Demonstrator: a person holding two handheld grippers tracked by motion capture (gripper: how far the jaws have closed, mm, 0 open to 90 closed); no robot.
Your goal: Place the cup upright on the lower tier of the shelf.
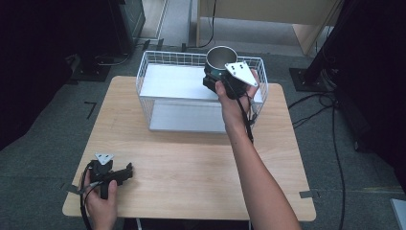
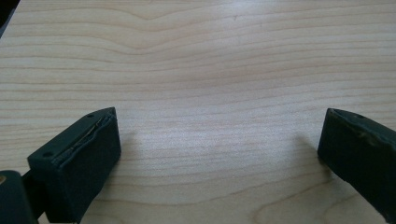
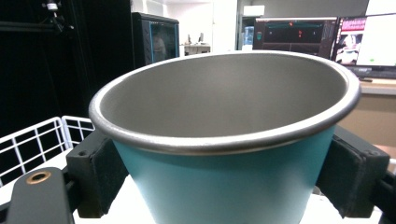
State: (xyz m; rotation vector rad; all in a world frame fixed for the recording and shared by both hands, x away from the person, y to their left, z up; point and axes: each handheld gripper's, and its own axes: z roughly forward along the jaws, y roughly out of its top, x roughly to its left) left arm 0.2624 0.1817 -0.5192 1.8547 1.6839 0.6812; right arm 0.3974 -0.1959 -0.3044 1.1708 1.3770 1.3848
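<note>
So a teal cup (image 3: 224, 177) with a steel-grey inside and a rolled metal rim is gripped by the right tongs (image 1: 216, 72), one black jaw pressed against each side of its wall, as seen in the right gripper view. From the high view the cup (image 1: 220, 57) is held upright over the far right part of a white wire basket (image 1: 153, 64), which is parked at the back of the light wooden desk (image 1: 191, 167). Whether the cup is touching the white surface under it or is held just above it can't be told. A flat white panel (image 1: 170, 81) is seen inside the basket, and a bit of the basket's wire wall (image 3: 32, 140) is caught at the left edge of the right gripper view, with some lit monitors (image 3: 322, 37) way off in the background. The right hand (image 1: 232, 98) is wrapped around the tool, with the grey three-cornered plate (image 1: 242, 73) on top. The left tongs (image 1: 125, 171) are kept down at the near left corner of the desk, held by the left hand (image 1: 100, 199), well apart from the basket. In the left gripper view the jaws are spread wide with nothing but bare wood grain (image 2: 210, 93) between them.
</note>
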